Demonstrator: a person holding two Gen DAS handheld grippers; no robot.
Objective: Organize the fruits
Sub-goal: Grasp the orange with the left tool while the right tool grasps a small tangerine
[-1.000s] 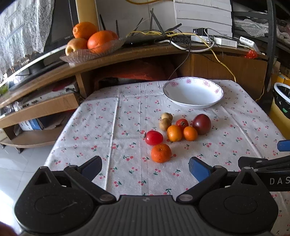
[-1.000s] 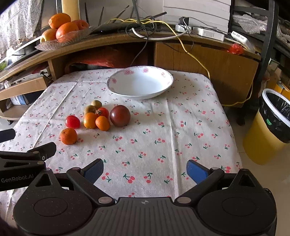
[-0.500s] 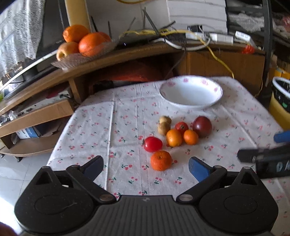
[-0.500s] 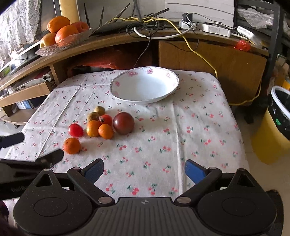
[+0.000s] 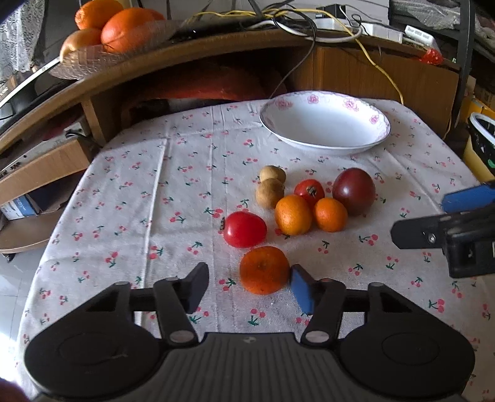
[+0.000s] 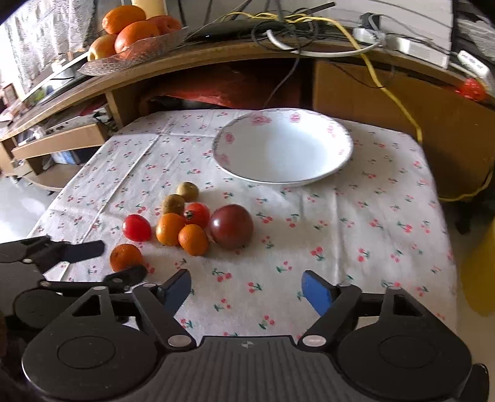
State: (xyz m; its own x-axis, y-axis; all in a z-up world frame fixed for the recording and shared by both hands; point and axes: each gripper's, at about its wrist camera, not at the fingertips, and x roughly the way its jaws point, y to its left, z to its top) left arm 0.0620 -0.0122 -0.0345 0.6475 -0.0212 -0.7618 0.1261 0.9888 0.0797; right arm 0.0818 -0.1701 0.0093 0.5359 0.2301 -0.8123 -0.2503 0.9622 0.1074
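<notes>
Several small fruits lie bunched on the cherry-print tablecloth (image 5: 130,185): a dark purple tomato (image 5: 353,190), two small oranges, red tomatoes and two brown longans (image 5: 269,192). Closest to me is a tangerine (image 5: 263,274), sitting between the fingers of my open left gripper (image 5: 249,286), its right pad touching or almost touching it. An empty white bowl (image 5: 324,123) with a pink flower rim stands behind the fruits. My right gripper (image 6: 244,292) hangs open over bare cloth in front of the purple tomato (image 6: 231,226); the tangerine (image 6: 125,256) shows at its left.
A curved wooden shelf (image 5: 185,52) behind the table carries a glass dish of oranges (image 5: 123,24) and tangled cables (image 5: 309,18). A yellow bin with a black liner (image 5: 481,145) stands at the table's right. The floor drops off at the left edge.
Both grippers have moved forward toward the fruits. The left one now has the tangerine between its fingers; the right one has come closer to the purple tomato and the bowl.
</notes>
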